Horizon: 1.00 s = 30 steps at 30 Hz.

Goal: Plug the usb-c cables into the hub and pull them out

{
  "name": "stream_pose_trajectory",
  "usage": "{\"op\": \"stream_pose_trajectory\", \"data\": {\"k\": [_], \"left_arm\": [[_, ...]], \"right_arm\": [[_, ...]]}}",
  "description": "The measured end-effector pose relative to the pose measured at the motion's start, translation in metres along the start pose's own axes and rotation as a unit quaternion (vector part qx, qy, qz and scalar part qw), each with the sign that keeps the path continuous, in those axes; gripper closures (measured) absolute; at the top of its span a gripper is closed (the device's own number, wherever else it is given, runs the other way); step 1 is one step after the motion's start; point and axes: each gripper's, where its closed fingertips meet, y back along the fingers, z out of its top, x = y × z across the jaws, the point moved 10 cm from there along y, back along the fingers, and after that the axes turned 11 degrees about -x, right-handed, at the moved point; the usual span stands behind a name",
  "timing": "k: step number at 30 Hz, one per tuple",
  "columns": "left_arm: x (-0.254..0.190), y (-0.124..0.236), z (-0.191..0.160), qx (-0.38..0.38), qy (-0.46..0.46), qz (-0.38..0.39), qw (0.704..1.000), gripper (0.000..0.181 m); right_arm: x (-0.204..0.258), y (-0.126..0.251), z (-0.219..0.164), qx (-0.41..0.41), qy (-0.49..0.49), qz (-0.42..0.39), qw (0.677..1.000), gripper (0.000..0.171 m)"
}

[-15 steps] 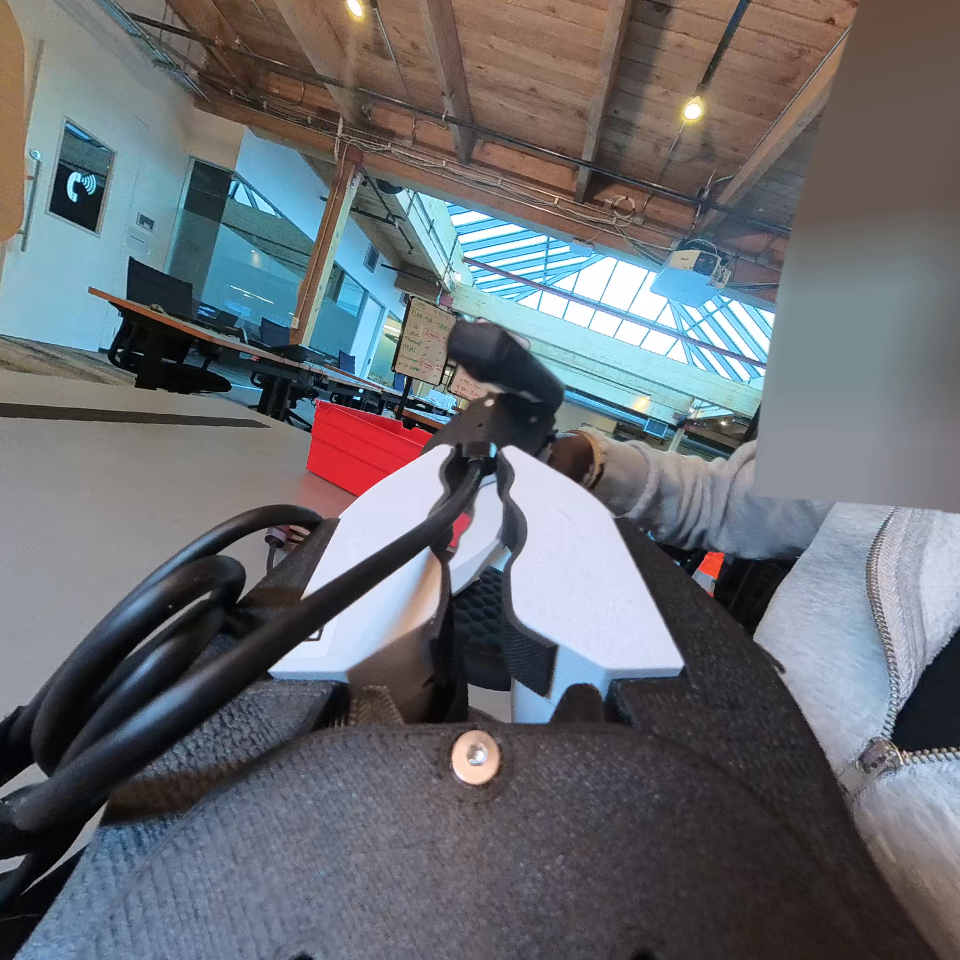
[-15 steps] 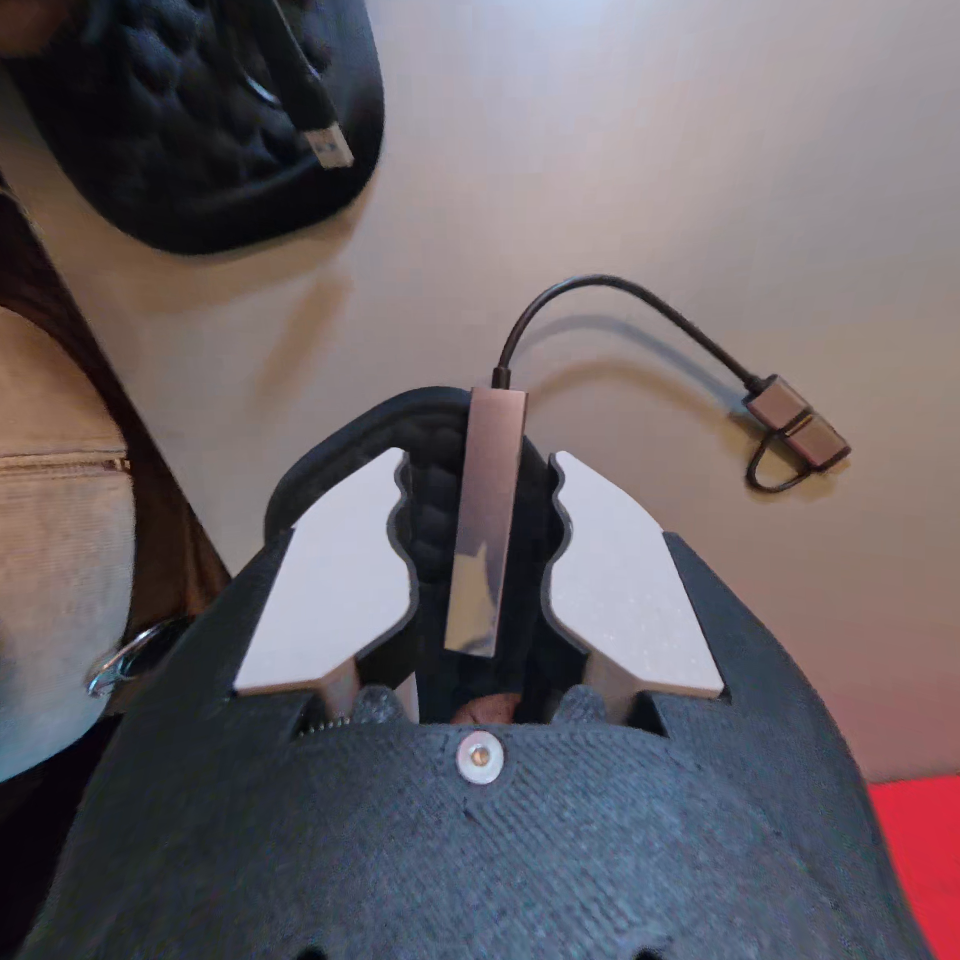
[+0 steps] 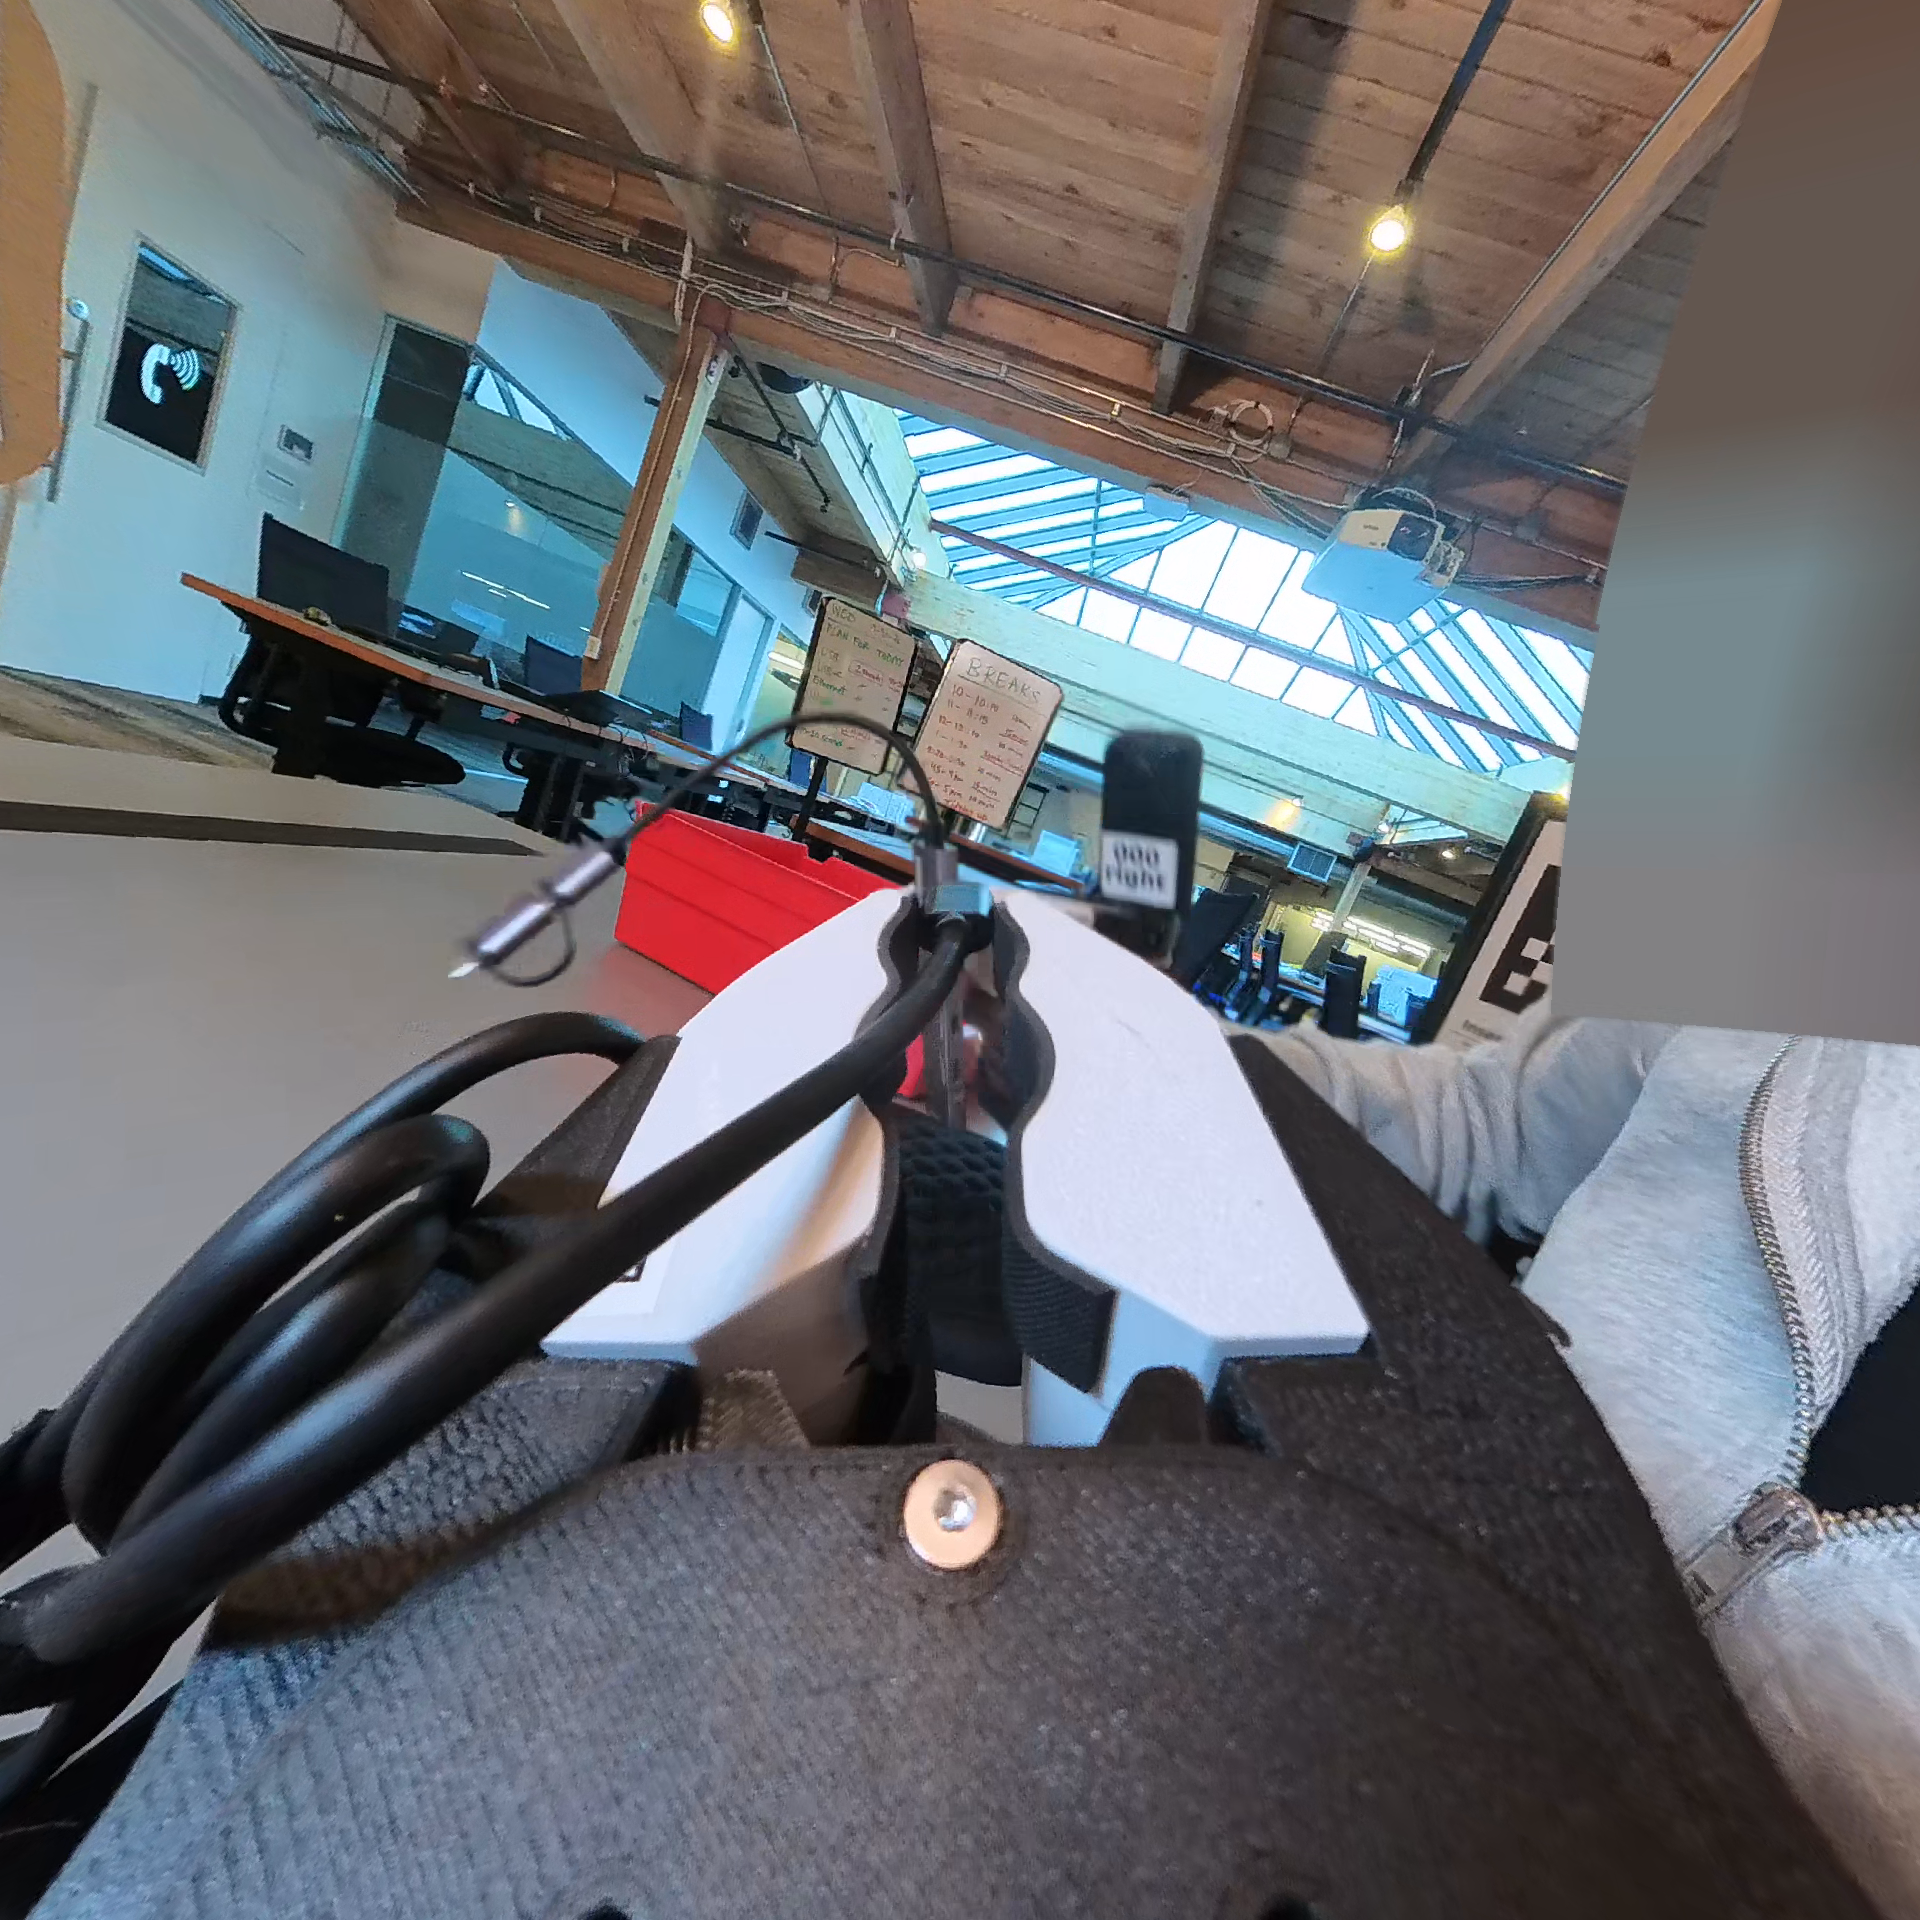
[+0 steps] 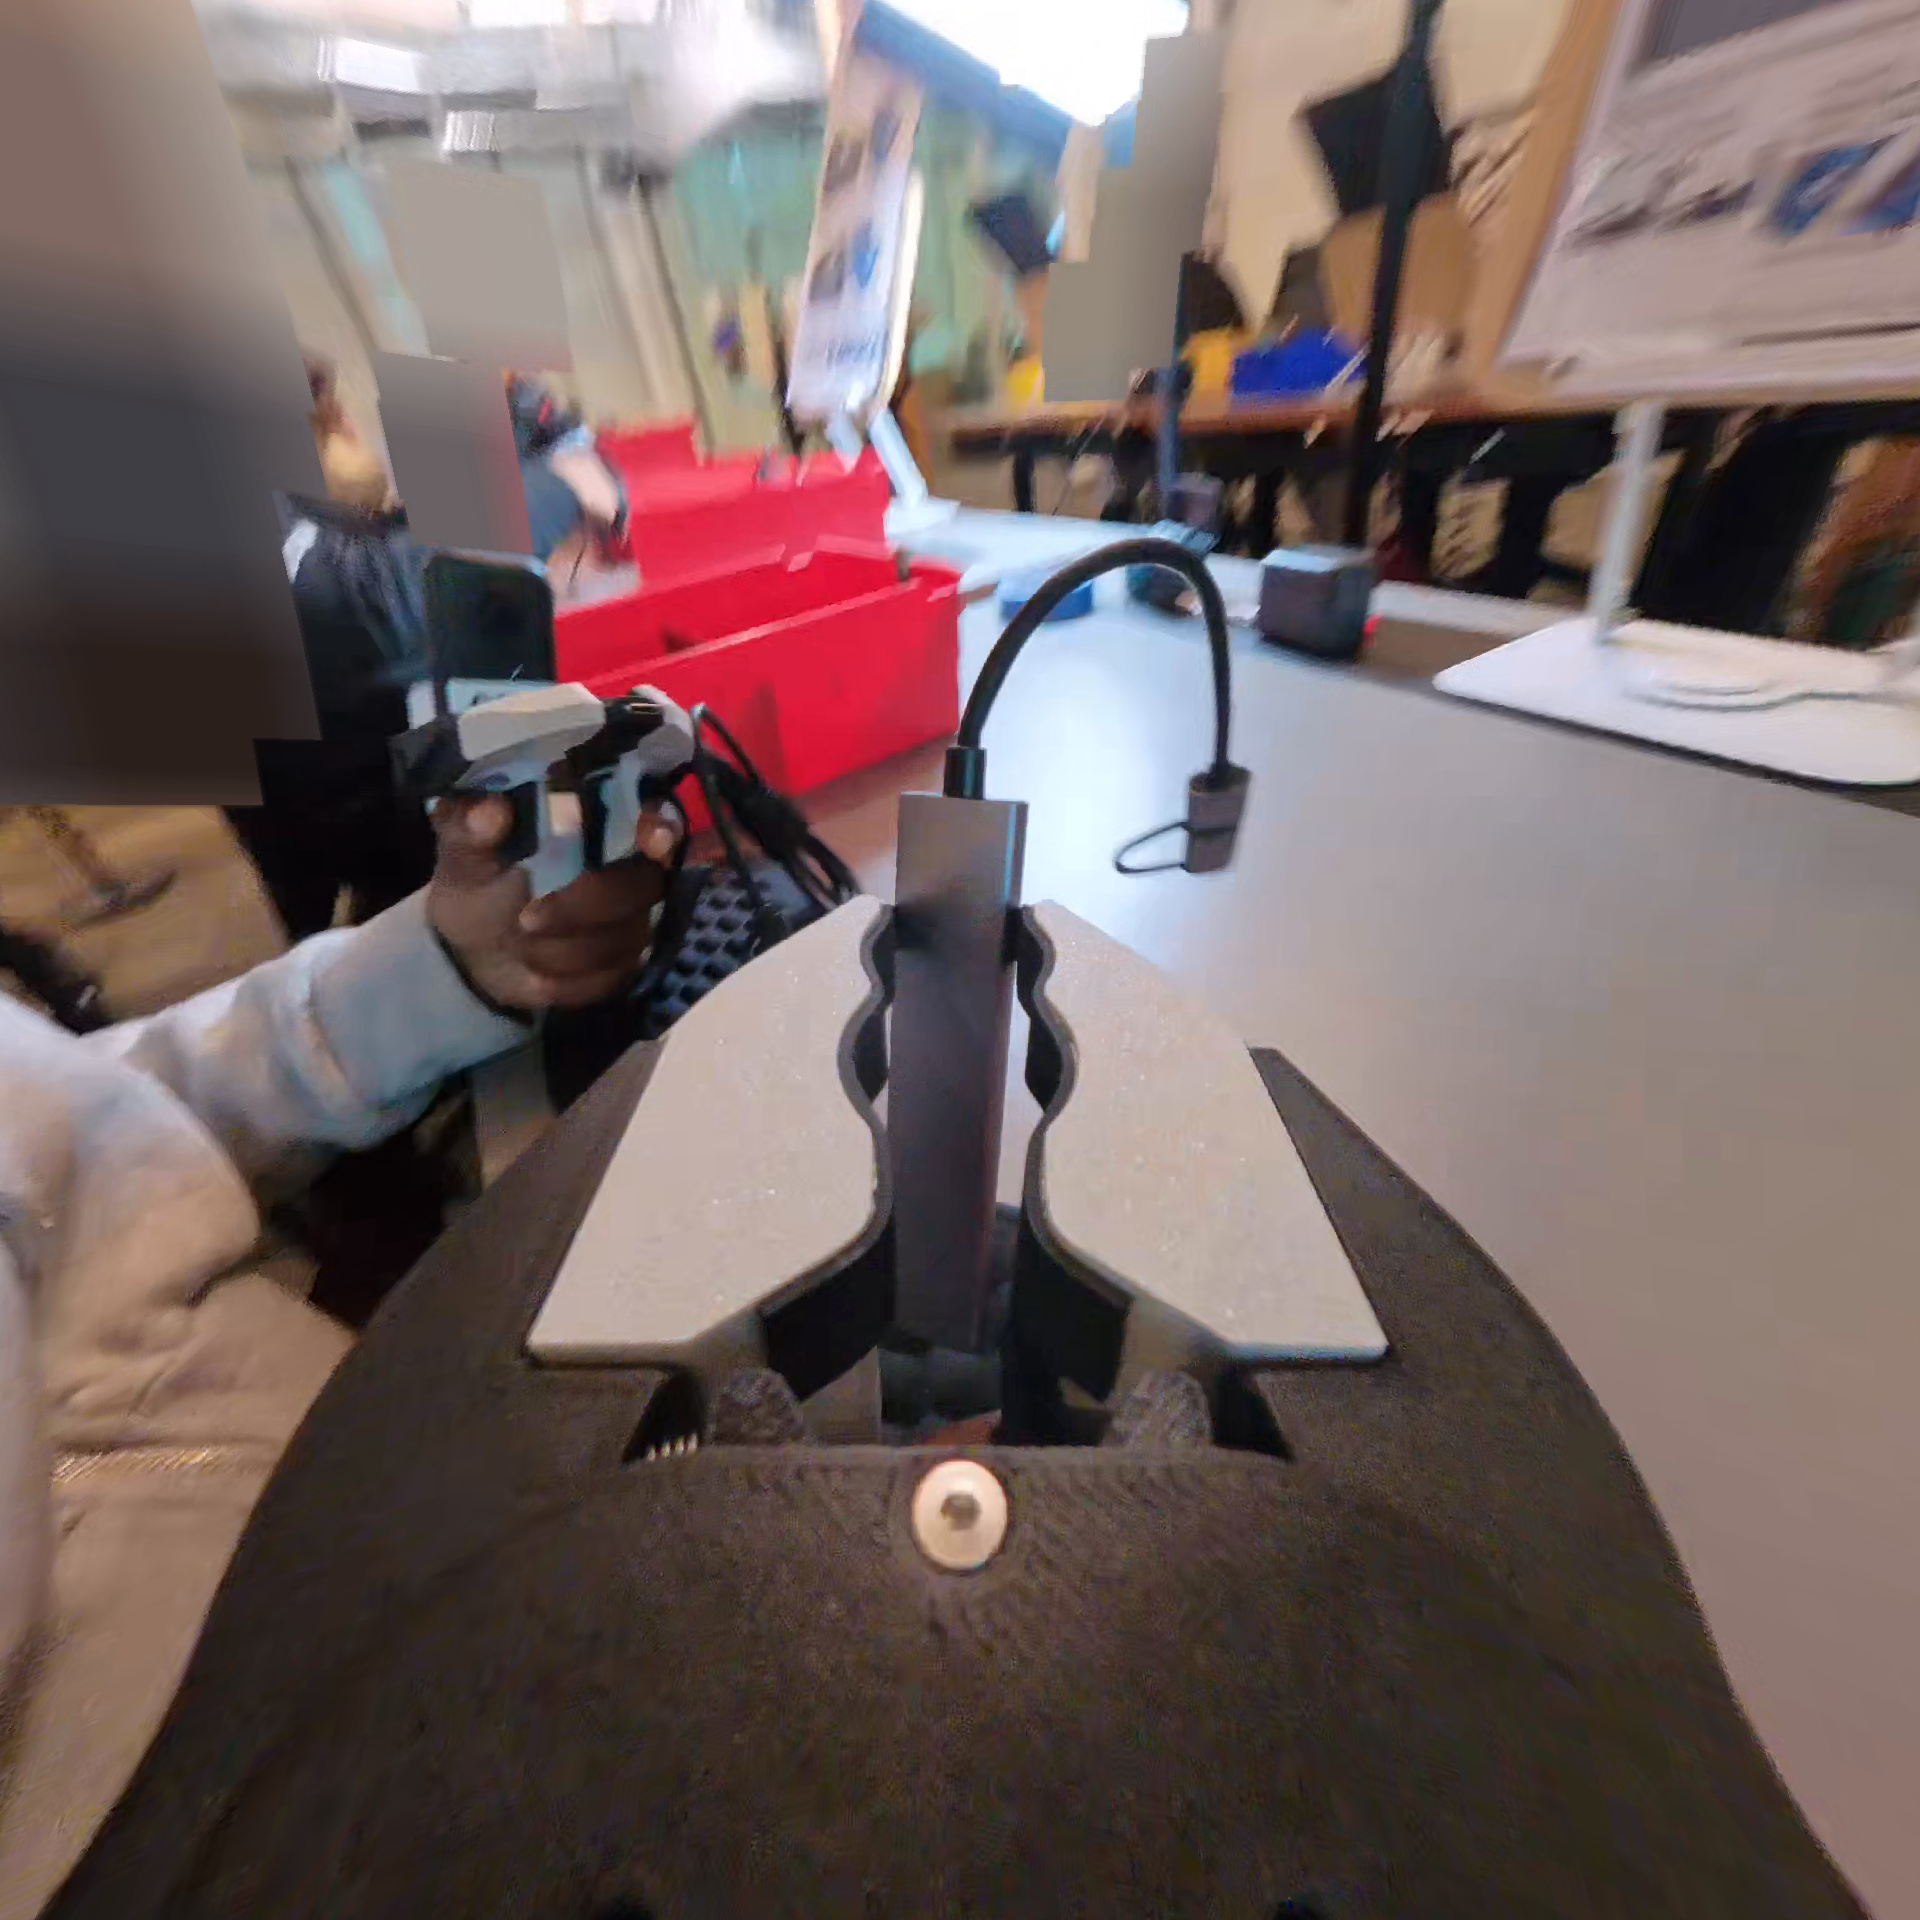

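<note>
My right gripper (image 4: 956, 914) is shut on the slim grey hub (image 4: 956, 1091) and holds it upright above the table (image 4: 1507, 1039). The hub's short black tail arcs over to its grey plug (image 4: 1216, 821), which hangs free. My left gripper (image 3: 951, 925) is shut on a black usb-c cable (image 3: 727, 1132) near its plug end. The rest of the cable coils at the lower left (image 3: 260, 1299). The hub (image 3: 948, 896) shows edge-on just past the left fingertips. In the right wrist view the left gripper (image 4: 634, 727) is left of the hub and apart from it.
A red bin (image 4: 810, 675) stands on the table behind the left gripper and also shows in the left wrist view (image 3: 727, 904). A black dimpled pad (image 4: 717, 935) lies under the left hand. A white monitor base (image 4: 1662, 696) and a small dark box (image 4: 1314, 603) are at the far right. Tip to tip, the grippers are about 12 cm apart.
The right gripper has lifted the hub off the table and tipped it upright, so its view swung from the tabletop to the room. The hub now shows in front of the left gripper.
</note>
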Motion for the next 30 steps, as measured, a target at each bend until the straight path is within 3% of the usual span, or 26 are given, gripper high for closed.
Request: {"op": "stream_pose_trajectory", "data": {"k": [4, 9, 14, 19, 25, 30], "left_arm": [[0.0, -0.001, -0.001, 0.004, -0.006, 0.002, 1.0, 0.167], [-0.001, -0.002, -0.001, 0.009, -0.01, 0.002, 1.0, 0.167], [0.0, -0.001, -0.001, 0.008, -0.007, 0.002, 1.0, 0.167], [-0.001, -0.002, -0.001, 0.009, -0.01, 0.0, 1.0, 0.167], [-0.002, -0.001, -0.001, 0.009, -0.015, -0.002, 1.0, 0.167], [-0.003, -0.002, -0.002, 0.014, -0.02, -0.002, 1.0, 0.167]], "right_arm": [[0.007, 0.031, -0.025, -0.068, -0.007, -0.072, 0.995, 0.149], [0.022, 0.052, -0.037, 0.001, 0.122, -0.103, 0.987, 0.15], [0.012, 0.031, -0.022, -0.036, 0.045, -0.104, 0.993, 0.149], [0.009, 0.007, -0.025, -0.04, 0.103, -0.136, 0.985, 0.149], [0.022, 0.024, -0.028, 0.021, 0.17, -0.185, 0.968, 0.149], [0.022, 0.043, -0.037, 0.035, 0.14, -0.214, 0.966, 0.149]]}}
